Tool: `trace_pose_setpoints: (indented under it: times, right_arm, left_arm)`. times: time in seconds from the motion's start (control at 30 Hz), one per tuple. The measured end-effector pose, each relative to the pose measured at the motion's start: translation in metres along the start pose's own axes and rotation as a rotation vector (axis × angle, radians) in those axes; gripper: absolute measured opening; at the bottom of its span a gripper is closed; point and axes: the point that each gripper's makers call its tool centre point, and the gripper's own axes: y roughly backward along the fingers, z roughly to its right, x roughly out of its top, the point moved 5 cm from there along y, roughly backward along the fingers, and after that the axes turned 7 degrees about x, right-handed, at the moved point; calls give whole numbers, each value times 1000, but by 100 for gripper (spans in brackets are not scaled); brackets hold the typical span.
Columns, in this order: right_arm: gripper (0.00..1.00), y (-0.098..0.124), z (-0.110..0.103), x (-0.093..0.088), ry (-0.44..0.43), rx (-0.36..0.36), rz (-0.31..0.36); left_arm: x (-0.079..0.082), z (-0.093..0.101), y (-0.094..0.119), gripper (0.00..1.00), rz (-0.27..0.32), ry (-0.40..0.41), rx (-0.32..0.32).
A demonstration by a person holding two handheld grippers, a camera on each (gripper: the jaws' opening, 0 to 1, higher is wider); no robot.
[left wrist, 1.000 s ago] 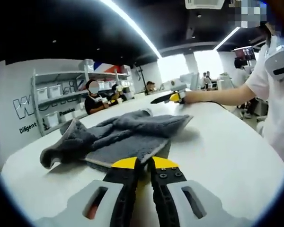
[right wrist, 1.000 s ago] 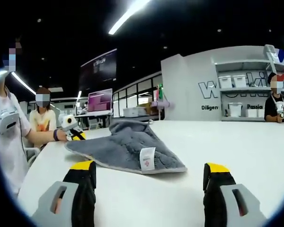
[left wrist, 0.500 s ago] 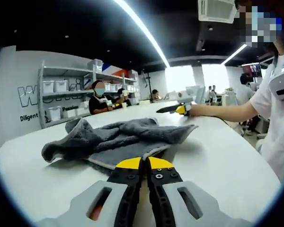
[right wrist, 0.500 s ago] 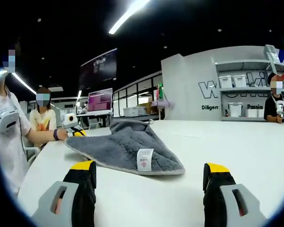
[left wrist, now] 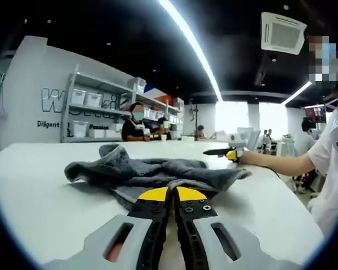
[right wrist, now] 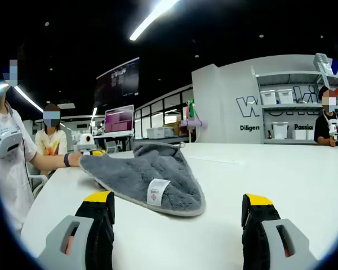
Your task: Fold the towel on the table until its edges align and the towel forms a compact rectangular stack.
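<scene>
A grey towel [left wrist: 152, 171] lies rumpled on the white table [left wrist: 39, 197], one end bunched into a raised fold. My left gripper [left wrist: 169, 194] is shut, its yellow tips pinching the towel's near edge. In the right gripper view the towel [right wrist: 146, 171] spreads toward me, with a white label [right wrist: 156, 190] at its near rounded corner. The left gripper [right wrist: 90, 151] holds the towel's far left corner, slightly raised. My right gripper [right wrist: 178, 198] stands open just short of the label corner, nothing between its jaws. It also shows as the right gripper [left wrist: 222, 152] beyond the towel.
The table edge [left wrist: 281, 214] curves away on the right, beside the person [left wrist: 327, 163] holding the grippers. Shelves with white bins [left wrist: 84, 109] and a seated person [left wrist: 136, 124] stand behind the table. Another person [right wrist: 49, 149] sits at the far left. Bare tabletop [right wrist: 281, 169] extends right.
The towel has been dragged toward the left gripper: its label corner slid left and the cloth drew narrower and taller. The left gripper view dropped lower. The right gripper stayed still and open.
</scene>
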Motion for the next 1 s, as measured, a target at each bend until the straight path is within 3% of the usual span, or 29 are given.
trace_pose_setpoints:
  times: [0.2,0.4,1.0]
  right_arm:
    - [95,-4,-3,0,1,0,-2]
    - [95,-7,-4,0,1,0,-5]
    - [95,-5,4,-2,2,0,-12]
  left_arm:
    - [6,-25,8,3,45,93,88]
    - [9,-39,12,3,72,142,128]
    - [7,-32,7,4,73,155,110]
